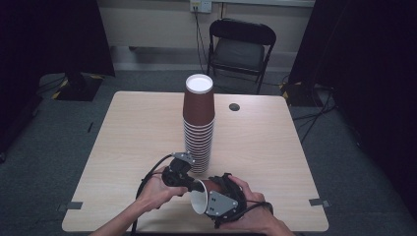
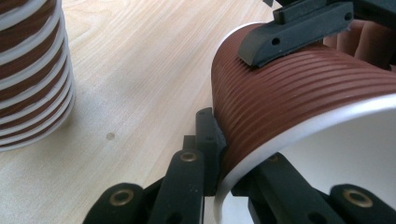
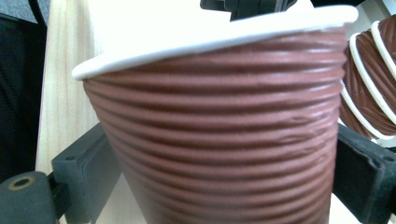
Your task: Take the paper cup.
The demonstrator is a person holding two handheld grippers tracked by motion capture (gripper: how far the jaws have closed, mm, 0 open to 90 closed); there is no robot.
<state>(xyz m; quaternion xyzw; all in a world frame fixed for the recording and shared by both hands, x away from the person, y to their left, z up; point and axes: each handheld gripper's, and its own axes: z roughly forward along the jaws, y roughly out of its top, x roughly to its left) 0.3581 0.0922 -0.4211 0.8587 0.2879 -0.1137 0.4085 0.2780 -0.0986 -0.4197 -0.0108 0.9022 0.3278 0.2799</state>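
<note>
On the left side of the near table edge, the left gripper (image 1: 189, 183) is held in the person's left hand (image 1: 156, 191). Its jaws are closed tight on the white rim of a ribbed brown paper cup (image 1: 202, 193): in the left gripper view one jaw lies on the outer wall and the other is inside the mouth of the cup (image 2: 299, 107), so the thin wall is pinched between them.

The cup itself lies on its side, lifted a little above the wooden table (image 1: 128, 142), near the front edge, with its white opening turned toward the person.

Behind it, in the middle of the table, a tall stack of cups (image 1: 198, 125) stands upright, with the white bottom of the top cup facing up. The held cup is just in front of the base of this stack.

To the right, the right gripper (image 1: 222, 195) is in the person's right hand (image 1: 251, 206). Its jaws stand wide, one at each side of the cup body (image 3: 215, 135). They appear to touch the ribbed wall on both sides.
</note>
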